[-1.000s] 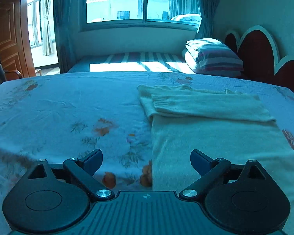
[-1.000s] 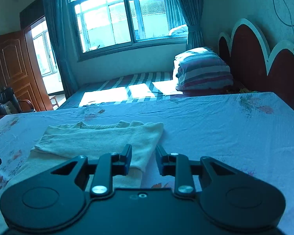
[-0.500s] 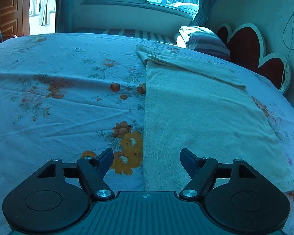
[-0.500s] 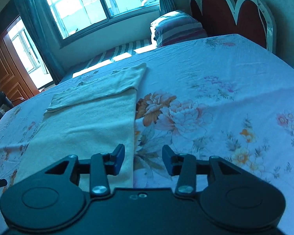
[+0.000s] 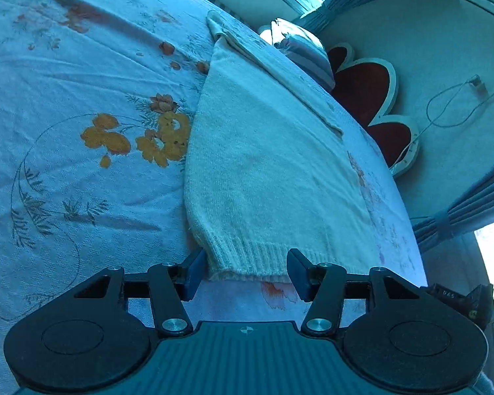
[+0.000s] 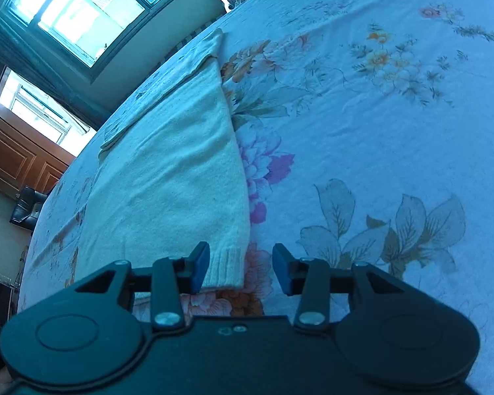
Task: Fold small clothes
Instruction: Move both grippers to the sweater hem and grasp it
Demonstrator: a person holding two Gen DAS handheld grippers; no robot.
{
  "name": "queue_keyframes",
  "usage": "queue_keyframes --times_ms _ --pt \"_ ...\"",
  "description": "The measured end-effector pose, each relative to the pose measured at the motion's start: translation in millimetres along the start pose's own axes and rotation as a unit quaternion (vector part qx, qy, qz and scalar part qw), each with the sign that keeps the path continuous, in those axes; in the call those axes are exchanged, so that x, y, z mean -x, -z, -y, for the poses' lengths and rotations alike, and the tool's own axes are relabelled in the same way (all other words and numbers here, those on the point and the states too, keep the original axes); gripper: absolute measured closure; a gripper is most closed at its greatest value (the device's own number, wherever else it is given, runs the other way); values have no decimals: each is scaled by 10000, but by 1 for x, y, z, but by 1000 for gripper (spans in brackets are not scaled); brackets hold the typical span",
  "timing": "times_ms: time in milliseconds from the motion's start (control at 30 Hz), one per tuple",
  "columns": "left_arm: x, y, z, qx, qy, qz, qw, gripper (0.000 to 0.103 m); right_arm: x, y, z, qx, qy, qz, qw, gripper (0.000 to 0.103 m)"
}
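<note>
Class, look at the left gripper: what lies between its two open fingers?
In the left wrist view, the left gripper is open; the ribbed hem of the cream sweater lies between its fingers, on the floral bedsheet.

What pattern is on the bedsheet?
Floral print on the pale bedsheet, clearest in the right wrist view.

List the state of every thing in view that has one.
Sweater: flat on the bedsheet, sleeves folded in across the top, hem not yet folded up.
Left gripper: open, astride the hem's left corner.
Right gripper: open, astride the hem's right corner.
Pillow: at the headboard.
</note>
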State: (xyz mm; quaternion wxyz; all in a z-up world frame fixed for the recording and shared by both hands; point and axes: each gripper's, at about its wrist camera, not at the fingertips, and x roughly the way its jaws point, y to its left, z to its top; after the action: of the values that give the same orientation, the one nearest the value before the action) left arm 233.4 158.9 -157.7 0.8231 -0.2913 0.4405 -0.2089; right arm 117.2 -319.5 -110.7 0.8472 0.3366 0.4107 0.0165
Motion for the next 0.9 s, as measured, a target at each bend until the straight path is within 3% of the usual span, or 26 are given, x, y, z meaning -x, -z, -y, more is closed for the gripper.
queue_keyframes --times_ms 133,367,533,733,900 --pt "-3 -3 -18 581 346 -18 9977 48 -2 2 10 -282 -376 -21 9989 60" --pt "-8 -20 -21 373 172 137 9991 48 -7 -4 23 -503 -723 -36 9961 62" --pt "-28 -31 -31 922 773 -183 9926 48 -18 -19 22 -518 -768 -58 9957 62" --pt "-28 -13 -27 809 1008 -374 9909 48 -28 -23 23 -543 -1022 -256 9929 62" --pt "-34 -27 -26 786 953 -422 9914 49 -35 -21 13 -253 -1240 -530 9905 65"
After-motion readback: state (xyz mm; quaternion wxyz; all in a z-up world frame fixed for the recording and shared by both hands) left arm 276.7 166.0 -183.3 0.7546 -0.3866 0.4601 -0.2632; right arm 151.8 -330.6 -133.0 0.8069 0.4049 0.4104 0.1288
